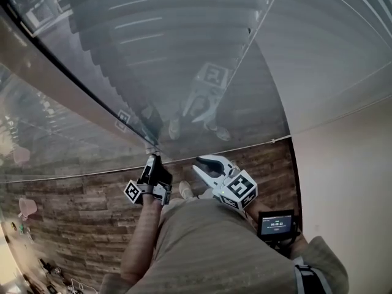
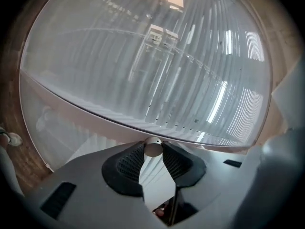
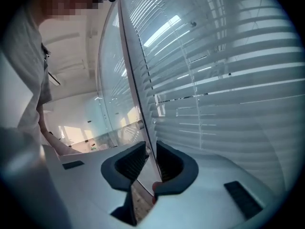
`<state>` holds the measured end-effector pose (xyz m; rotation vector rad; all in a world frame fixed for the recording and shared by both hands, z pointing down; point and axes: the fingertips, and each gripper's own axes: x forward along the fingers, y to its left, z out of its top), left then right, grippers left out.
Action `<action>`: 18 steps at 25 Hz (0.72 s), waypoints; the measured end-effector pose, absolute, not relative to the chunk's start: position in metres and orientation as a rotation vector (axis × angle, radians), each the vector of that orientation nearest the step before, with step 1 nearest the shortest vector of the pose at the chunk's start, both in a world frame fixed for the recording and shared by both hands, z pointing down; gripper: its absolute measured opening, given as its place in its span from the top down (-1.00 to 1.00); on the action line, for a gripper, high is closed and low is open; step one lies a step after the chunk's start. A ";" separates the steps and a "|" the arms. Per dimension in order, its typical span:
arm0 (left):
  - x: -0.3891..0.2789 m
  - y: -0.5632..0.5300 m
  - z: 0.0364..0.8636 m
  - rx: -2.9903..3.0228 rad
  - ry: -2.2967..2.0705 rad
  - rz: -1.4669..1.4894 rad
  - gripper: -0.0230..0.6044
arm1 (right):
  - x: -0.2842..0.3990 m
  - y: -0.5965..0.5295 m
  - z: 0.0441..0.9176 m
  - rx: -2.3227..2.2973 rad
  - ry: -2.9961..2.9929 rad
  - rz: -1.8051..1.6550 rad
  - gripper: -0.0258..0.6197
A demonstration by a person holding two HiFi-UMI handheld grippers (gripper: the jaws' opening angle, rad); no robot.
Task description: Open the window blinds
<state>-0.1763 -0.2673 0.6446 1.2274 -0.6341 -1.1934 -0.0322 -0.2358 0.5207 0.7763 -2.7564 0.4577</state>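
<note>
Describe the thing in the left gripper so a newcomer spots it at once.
Start at the slatted blinds and follow the pale frame rail crossing them. The small round knob sits there, pinched by the left gripper: the only round piece among straight slats.

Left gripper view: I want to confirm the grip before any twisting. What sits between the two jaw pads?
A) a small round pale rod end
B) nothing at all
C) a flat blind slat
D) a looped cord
A: a small, round, pale rod end is pinched between the dark ribbed pads of the left gripper, with the blinds behind it.
</note>
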 end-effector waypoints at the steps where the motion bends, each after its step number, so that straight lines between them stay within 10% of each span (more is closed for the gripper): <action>1: -0.177 -0.268 0.644 1.207 -0.622 -1.212 0.51 | -0.034 -0.236 0.520 0.778 -2.755 0.461 0.68; 12: -0.184 -0.271 0.636 1.384 -0.883 -1.110 0.41 | -0.042 -0.230 0.528 0.765 -2.730 0.499 0.68; 18: -0.178 -0.257 0.628 2.015 -1.433 -0.174 0.31 | -0.042 -0.231 0.525 0.771 -2.739 0.522 0.68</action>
